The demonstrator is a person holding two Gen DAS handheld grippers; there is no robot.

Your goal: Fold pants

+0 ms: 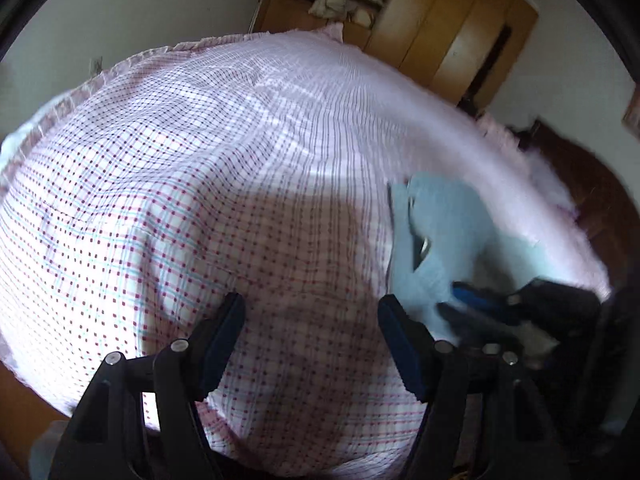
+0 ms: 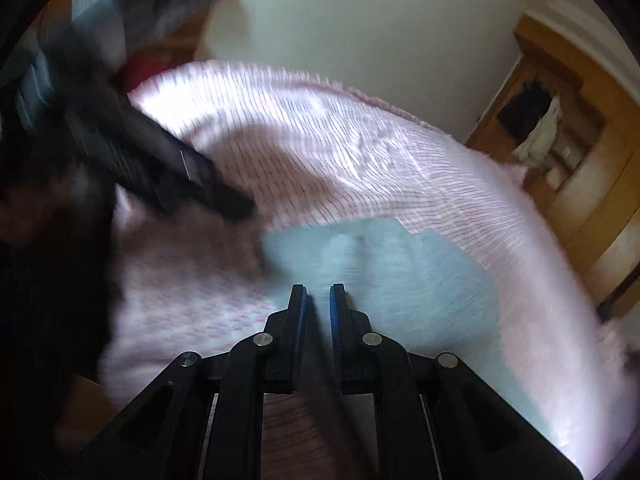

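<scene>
1. Bed (image 1: 160, 168), covered with a pink-and-white checked sheet with red dots and pale blue lines, fills most of both wrist views. The sheet is rumpled, with a frilled hem along the far edge.

2. Pants (image 1: 436, 240) – light blue, lying on the sheet. In the left wrist view they sit toward the right edge of the bed; in the right wrist view (image 2: 400, 272) they spread as a flat pale-blue patch straight ahead of the fingers, reaching toward the near right edge. The picture is blurred, so folds and seams cannot be read.

3. Left gripper (image 1: 312, 320): jaws stand wide apart over bare checked sheet, with nothing between them. The pants lie just to the right of its right finger; contact cannot be told.

4. Right gripper (image 2: 319, 300): fingers drawn close together with only a narrow slit between the blue pads, and no cloth visibly pinched. Its tips hang over the near end of the pants. In the left wrist view it shows as a dark, blurred shape (image 1: 480, 312) at the pants' near end.

5. Surroundings – wooden wardrobe (image 1: 440, 32) beyond the far edge of the bed, with clothes hanging in an open compartment; pale wall (image 2: 360, 20) behind the bed.
</scene>
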